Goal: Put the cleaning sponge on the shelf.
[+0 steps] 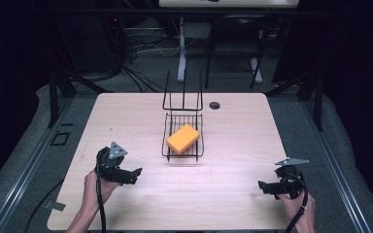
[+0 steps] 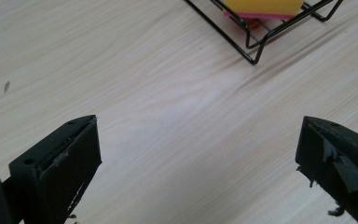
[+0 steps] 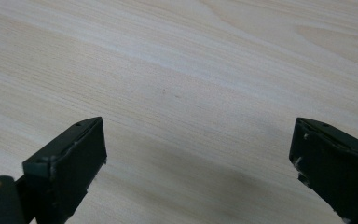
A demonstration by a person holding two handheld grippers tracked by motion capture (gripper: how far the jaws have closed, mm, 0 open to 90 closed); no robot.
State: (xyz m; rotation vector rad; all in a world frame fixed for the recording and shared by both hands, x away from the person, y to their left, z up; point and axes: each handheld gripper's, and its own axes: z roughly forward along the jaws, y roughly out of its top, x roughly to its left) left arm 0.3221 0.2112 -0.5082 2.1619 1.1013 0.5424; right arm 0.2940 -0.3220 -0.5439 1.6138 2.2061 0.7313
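- Two jaws of the left hand-held gripper (image 1: 137, 173) are spread wide above the table (image 1: 233, 145).
- Right hand-held gripper (image 1: 261, 186) is likewise held spread, nothing pinched.
- Orange sponge (image 1: 183, 138) is seen lying in the black wire rack (image 1: 167, 131), mid-table, well apart from both.

Yellow sponge (image 1: 183, 138) lies flat inside black wire rack (image 1: 167, 130), mid-table. Left gripper (image 1: 135, 174) sits near rack's front-left, in a hand. Right gripper (image 1: 262, 186) sits well apart, front-right of rack. Neither touches rack. Wooden table (image 1: 233, 141) bears all.
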